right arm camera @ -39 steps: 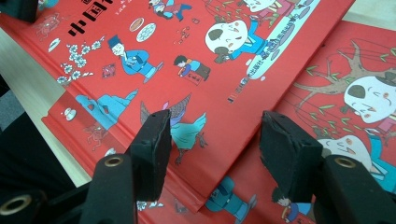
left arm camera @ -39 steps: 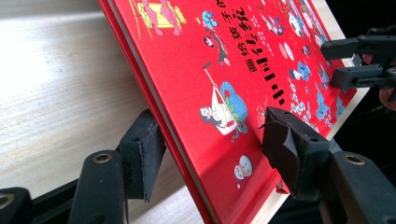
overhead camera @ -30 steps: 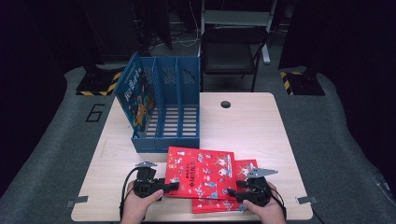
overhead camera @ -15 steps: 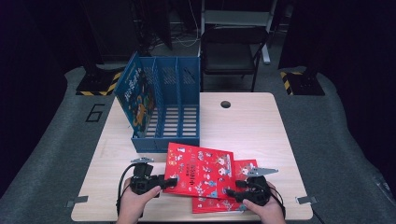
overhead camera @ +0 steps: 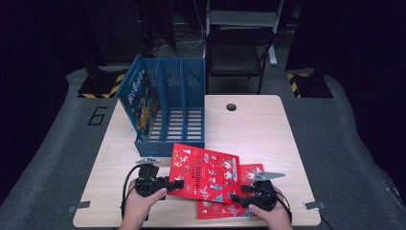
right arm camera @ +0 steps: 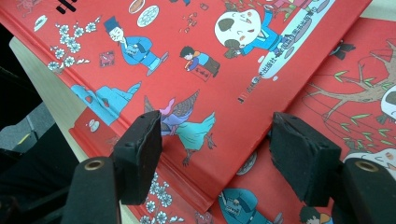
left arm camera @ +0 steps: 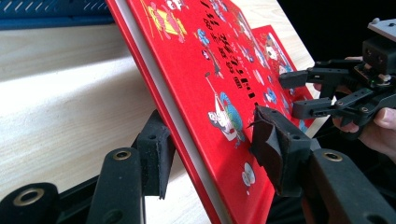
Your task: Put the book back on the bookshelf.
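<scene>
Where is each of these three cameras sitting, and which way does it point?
High view: above the person's side, looking forward and down on the table, file rack and both hands.
Left gripper view: rides the left hand-held gripper, looking along its jaws at the top red book's edge; the right hand-held gripper shows beyond.
Right gripper view: rides the right hand-held gripper, looking down over the book covers.
All share the top red book.

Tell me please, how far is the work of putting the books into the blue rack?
Done: one book stands in the blue rack, in its left compartment. In hand: the left gripper straddles the edge of the top red book, jaws apart; the right gripper is open over it. Left: this book and the red book underneath lie on the table.
</scene>
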The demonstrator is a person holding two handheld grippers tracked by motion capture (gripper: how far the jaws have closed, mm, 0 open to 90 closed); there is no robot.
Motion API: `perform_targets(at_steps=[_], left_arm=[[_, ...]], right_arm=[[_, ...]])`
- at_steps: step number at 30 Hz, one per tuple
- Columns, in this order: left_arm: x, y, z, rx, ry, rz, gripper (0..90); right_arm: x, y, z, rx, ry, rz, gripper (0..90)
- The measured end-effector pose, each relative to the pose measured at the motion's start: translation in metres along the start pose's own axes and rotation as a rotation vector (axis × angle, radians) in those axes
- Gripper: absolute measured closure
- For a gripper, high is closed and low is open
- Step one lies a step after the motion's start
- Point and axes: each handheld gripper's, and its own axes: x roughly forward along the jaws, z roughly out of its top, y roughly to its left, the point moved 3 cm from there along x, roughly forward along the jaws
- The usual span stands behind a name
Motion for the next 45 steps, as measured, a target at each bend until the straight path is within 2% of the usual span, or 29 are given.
perform_targets(at_steps=[6, 13, 16, 22, 25, 28, 30, 38, 42, 45], left_arm=[[0.002, -0.002, 0.0, -0.009, 0.002, -0.001, 47.9], [0.002, -0.003, 0.001, -0.033, -0.01, -0.02, 46.3], [0.001, -0.004, 0.001, -0.039, -0.019, -0.043, 46.4], [0.003, -0.008, 0.003, -0.027, 0.01, -0.039, 47.3], [0.008, -0.013, 0.003, -0.017, 0.041, -0.092, 52.9], [0.009, -0.016, 0.006, -0.007, 0.041, -0.083, 54.4], [0.009, -0.016, 0.008, -0.021, 0.032, -0.083, 55.1], [0.007, -0.015, 0.012, -0.024, 0.035, -0.097, 57.7], [0.007, -0.015, 0.014, -0.019, 0.034, -0.094, 58.0], [0.006, -0.015, 0.016, -0.017, 0.034, -0.091, 58.1]], right_arm=[[0.0, 0.0, 0.0, 0.001, -0.002, 0.0, 33.7], [0.0, 0.0, 0.0, 0.001, -0.009, 0.003, 33.3], [0.0, -0.001, 0.0, 0.001, -0.01, 0.006, 32.9], [0.0, 0.0, 0.0, 0.017, -0.009, 0.013, 32.4], [0.0, -0.001, 0.0, 0.023, -0.013, 0.025, 32.1], [0.002, 0.0, 0.0, 0.035, -0.009, 0.046, 31.8], [0.003, 0.001, 0.001, 0.022, -0.01, 0.045, 31.2], [0.002, 0.003, 0.003, -0.025, -0.01, 0.036, 32.4], [-0.002, 0.004, 0.001, -0.084, 0.003, -0.004, 37.6], [-0.007, 0.0, 0.0, -0.117, 0.006, -0.05, 46.3]])
